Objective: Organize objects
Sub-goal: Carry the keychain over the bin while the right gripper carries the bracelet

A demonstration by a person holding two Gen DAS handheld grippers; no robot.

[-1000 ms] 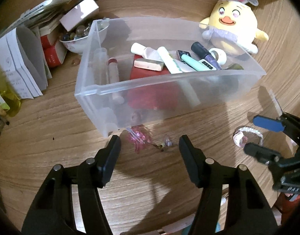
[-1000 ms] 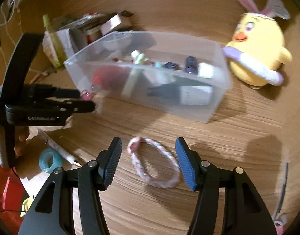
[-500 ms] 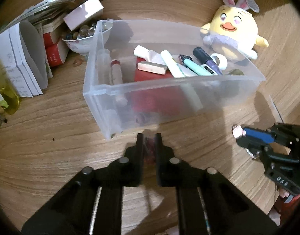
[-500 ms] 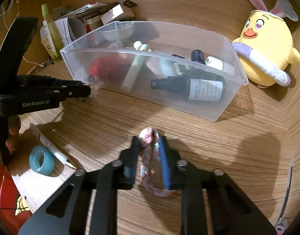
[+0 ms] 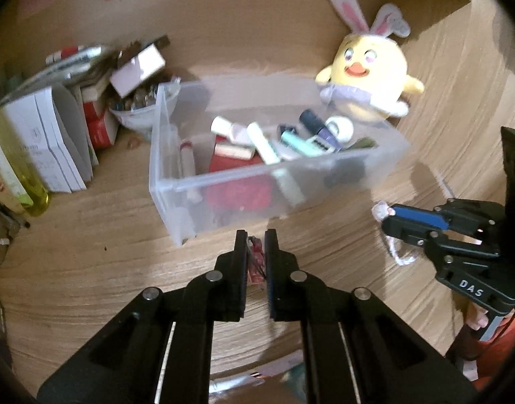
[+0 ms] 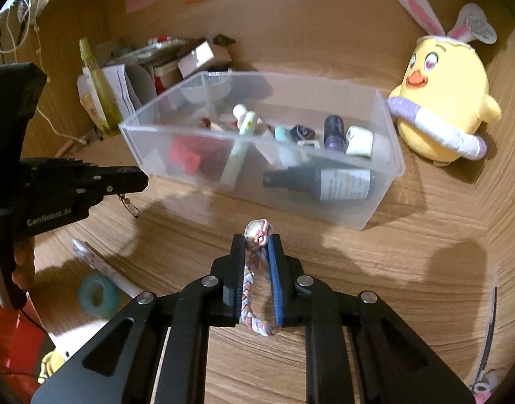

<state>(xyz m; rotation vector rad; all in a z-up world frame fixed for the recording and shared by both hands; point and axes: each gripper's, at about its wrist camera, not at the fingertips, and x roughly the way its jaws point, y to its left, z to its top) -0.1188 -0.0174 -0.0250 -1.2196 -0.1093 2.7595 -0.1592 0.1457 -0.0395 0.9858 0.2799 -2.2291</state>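
Observation:
A clear plastic bin holds bottles, tubes and a red box. My left gripper is shut on a small pink charm, lifted just in front of the bin; it also shows in the right wrist view with the charm's chain dangling. My right gripper is shut on a braided pastel bracelet with a round bead, held above the table before the bin. It shows at the right in the left wrist view.
A yellow chick plush sits right of the bin. Booklets, boxes and a bowl of beads crowd the left. A yellow-green bottle, a teal tape roll and a pen lie on the wooden table.
Both grippers closed, the left on the pink charm and the right on the bracelet, and both have lifted their objects off the table.

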